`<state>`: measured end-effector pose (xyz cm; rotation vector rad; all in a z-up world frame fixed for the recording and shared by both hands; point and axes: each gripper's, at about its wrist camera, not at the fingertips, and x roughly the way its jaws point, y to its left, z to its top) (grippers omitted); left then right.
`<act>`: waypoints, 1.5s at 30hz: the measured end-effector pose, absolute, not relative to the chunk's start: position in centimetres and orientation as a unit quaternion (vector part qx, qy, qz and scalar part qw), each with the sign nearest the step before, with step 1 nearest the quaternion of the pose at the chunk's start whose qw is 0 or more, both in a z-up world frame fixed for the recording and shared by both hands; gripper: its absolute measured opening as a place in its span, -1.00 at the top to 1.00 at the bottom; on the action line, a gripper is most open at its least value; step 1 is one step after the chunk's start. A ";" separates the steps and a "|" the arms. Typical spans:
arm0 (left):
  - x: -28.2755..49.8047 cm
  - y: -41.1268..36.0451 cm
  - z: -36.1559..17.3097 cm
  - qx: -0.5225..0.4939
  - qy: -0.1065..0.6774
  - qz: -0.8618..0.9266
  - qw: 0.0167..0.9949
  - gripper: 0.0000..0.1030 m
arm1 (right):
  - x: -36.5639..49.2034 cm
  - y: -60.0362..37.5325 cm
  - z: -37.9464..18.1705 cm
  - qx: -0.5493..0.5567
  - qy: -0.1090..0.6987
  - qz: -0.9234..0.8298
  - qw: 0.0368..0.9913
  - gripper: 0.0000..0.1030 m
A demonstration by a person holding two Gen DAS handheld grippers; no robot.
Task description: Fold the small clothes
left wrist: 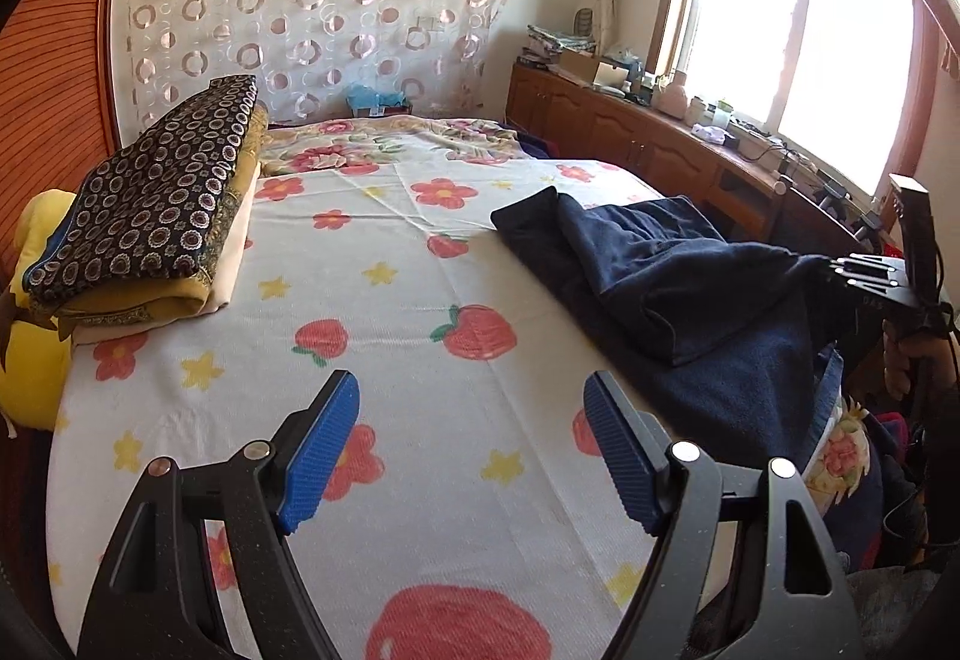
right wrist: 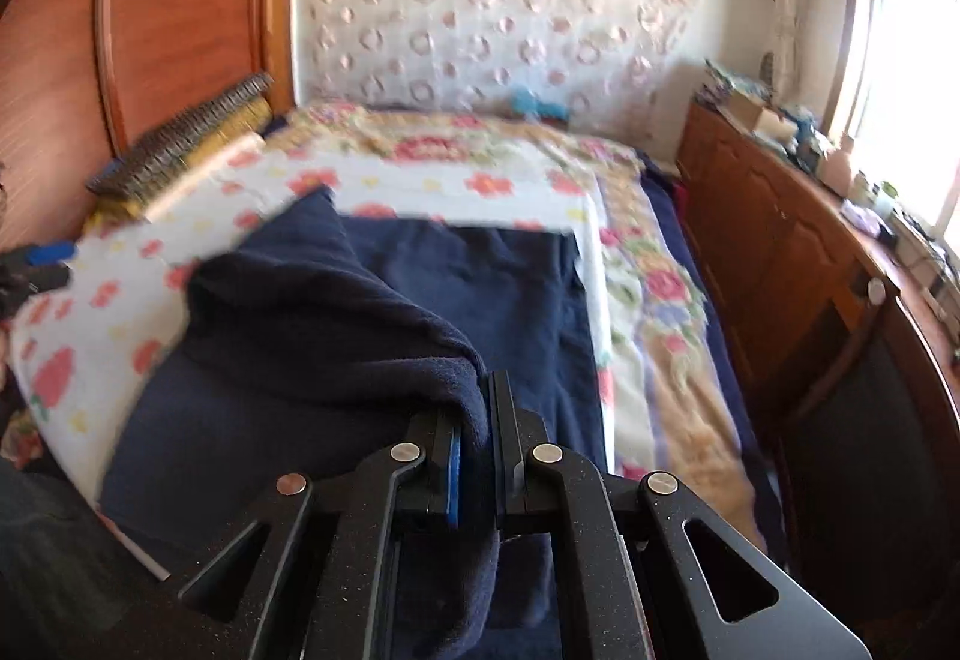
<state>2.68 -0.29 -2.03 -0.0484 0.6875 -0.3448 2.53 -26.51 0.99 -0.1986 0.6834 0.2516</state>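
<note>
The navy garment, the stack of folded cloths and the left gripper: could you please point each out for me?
navy garment [right wrist: 516,300], right wrist view, flat part on the bed.
stack of folded cloths [left wrist: 162,210], left wrist view, patterned top layer.
left gripper [left wrist: 474,450], left wrist view, midway between fingertips.

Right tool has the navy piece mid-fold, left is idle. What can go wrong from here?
1. The right tool pinches only a bunched edge of the navy garment; it may slip out or drag the fold crooked.
2. The left tool hangs open over the strawberry sheet, pinning nothing, so the lower layer may slide.
3. The right wrist view is motion-blurred; fast moves could wrinkle the cloth.
</note>
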 end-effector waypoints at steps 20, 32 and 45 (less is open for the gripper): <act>2.5 -1.7 -2.9 -0.013 0.341 -0.167 0.925 -0.52 | 2.9 -24.2 1.6 -0.097 0.305 0.168 0.932 0.05; 2.2 -1.4 -3.3 -0.019 0.341 -0.170 0.924 -0.52 | 7.8 -14.1 -1.7 -0.148 0.330 0.277 0.890 0.04; 1.9 -0.9 -3.3 -0.032 0.337 -0.166 0.926 -0.52 | 10.2 -13.8 -3.9 -0.211 0.369 0.285 0.859 0.80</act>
